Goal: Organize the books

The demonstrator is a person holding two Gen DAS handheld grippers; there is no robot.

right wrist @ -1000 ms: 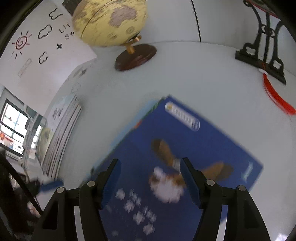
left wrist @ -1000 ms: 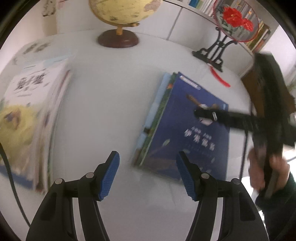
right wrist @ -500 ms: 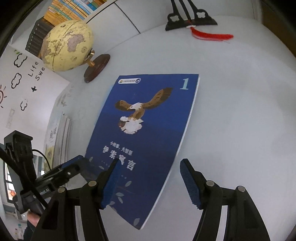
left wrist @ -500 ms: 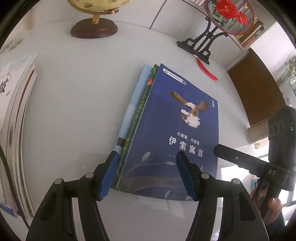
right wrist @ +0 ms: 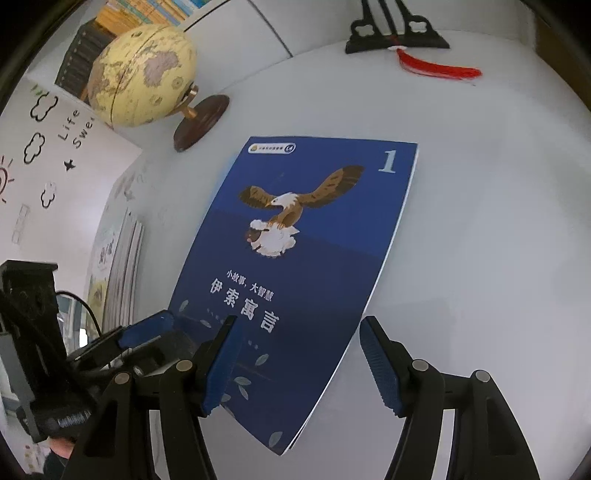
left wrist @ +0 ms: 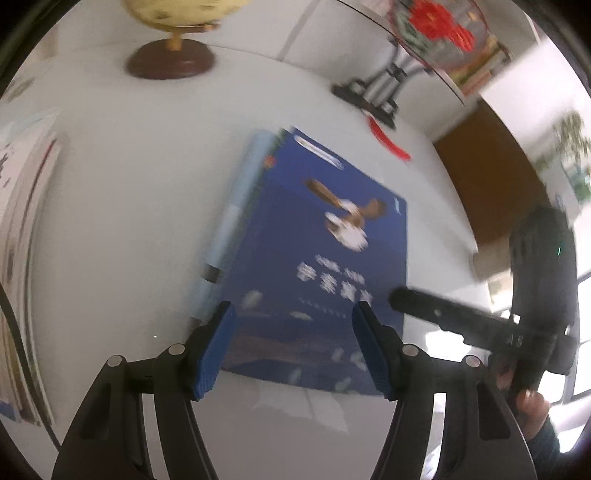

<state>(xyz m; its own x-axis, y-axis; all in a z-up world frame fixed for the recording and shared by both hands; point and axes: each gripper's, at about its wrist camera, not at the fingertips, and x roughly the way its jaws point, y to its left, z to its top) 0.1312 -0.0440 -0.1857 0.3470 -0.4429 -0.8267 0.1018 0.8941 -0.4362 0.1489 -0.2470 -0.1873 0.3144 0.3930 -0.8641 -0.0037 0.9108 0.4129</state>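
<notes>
A dark blue book with an eagle on its cover point(left wrist: 317, 254) point(right wrist: 295, 258) lies on top of a small pile on the white table; a light blue book point(left wrist: 232, 218) sticks out under its left side. My left gripper point(left wrist: 291, 350) is open and empty over the pile's near edge. My right gripper point(right wrist: 299, 362) is open and empty over the blue book's near right corner. The right gripper's body point(left wrist: 480, 325) shows at the right of the left wrist view, and the left gripper point(right wrist: 122, 343) at the lower left of the right wrist view. A second stack of books point(left wrist: 22, 258) point(right wrist: 118, 266) lies at the left.
A yellow globe on a brown base point(right wrist: 144, 77) point(left wrist: 170, 62) stands at the back. A black stand point(right wrist: 395, 33) point(left wrist: 373, 92) holding a round fan with red flowers, with a red tassel point(right wrist: 439, 68), stands at the back right. A bookshelf point(right wrist: 122, 22) is behind.
The left gripper has moved closer to the near edge of the blue book's pile. The right gripper has shifted slightly toward the book's near right corner. Both stay open.
</notes>
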